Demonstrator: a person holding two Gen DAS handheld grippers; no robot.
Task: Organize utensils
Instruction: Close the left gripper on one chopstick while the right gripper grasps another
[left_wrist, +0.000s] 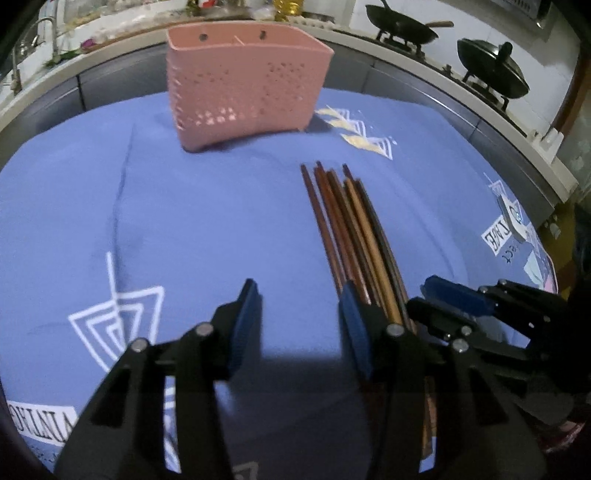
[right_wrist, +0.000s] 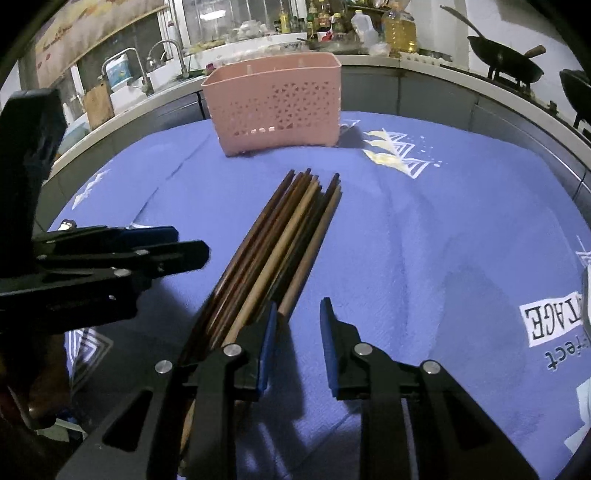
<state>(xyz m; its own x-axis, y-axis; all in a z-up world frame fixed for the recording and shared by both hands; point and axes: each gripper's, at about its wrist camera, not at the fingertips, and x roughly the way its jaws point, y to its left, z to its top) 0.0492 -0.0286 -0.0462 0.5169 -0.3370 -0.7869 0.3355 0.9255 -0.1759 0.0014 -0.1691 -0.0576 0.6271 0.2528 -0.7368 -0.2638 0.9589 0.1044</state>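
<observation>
Low left of the left wrist view: left gripper (left_wrist: 299, 314), half open, empty, over blue cloth (left_wrist: 184, 221). Centre right: bundle of wooden chopsticks (left_wrist: 354, 236) flat, between both tools. Far right: right gripper (right_wrist: 297, 325), narrowly parted, empty. Upper centre: pink holder (left_wrist: 243, 88), upright. Step likely pre-grasp; next, closing around chopsticks.

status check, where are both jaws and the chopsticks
Left gripper open, nothing between jaws, chopsticks beside it. Right gripper open, bundle just outside its jaws. Pink holder upright beyond on the blue cloth, path clear.
</observation>
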